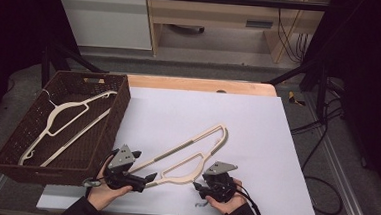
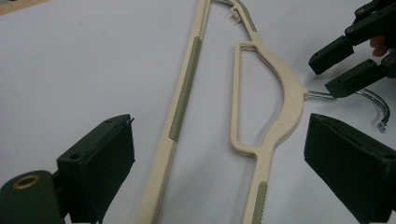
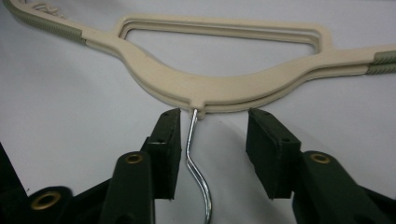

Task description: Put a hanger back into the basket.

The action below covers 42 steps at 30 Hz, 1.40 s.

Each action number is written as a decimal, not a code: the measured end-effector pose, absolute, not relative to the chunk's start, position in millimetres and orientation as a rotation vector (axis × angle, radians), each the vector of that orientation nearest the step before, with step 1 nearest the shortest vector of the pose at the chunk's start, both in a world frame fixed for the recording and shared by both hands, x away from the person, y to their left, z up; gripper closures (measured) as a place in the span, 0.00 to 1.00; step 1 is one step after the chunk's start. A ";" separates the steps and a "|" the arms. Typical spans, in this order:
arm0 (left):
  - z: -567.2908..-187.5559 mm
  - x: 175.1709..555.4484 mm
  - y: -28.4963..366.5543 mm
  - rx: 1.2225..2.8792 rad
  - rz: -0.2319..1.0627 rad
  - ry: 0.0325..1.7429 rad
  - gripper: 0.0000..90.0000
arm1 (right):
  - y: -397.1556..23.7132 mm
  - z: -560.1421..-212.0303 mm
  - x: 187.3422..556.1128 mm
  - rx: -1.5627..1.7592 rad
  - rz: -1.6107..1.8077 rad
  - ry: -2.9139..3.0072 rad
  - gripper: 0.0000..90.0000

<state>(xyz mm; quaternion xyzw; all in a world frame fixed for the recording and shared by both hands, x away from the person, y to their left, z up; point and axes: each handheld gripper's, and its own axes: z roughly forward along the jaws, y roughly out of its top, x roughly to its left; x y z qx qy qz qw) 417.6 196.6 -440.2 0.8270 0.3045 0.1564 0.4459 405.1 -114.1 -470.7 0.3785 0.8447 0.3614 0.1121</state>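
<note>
Nearest the camera, two hands each hold a gripper: the left gripper (image 1: 150,178) gapes open beside the cream hanger (image 1: 191,152), the right gripper (image 1: 197,187) has its jaws parted either side of the chrome hook (image 3: 196,158), not pressing it. Two hangers in all: this one on the white sheet (image 1: 257,126) covering the wooden worktop (image 1: 200,84), a second hanger (image 1: 64,125) inside the one brown woven basket (image 1: 121,108) at left. The near hanger's long axis runs diagonally, far-right to near-left, hook toward the person; dark frame and cables around
</note>
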 end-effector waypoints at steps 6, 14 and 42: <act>-441.0 417.7 195.5 2.055 0.383 0.752 0.09 | -106.3 -474.2 404.3 1.117 1.052 2.504 0.80; -440.9 417.8 196.2 2.043 0.380 0.756 0.09 | -97.6 -472.8 400.4 1.110 0.947 2.509 0.94; -437.1 417.0 151.0 2.164 0.320 0.627 0.16 | -109.1 -447.4 410.8 1.235 1.061 2.472 0.99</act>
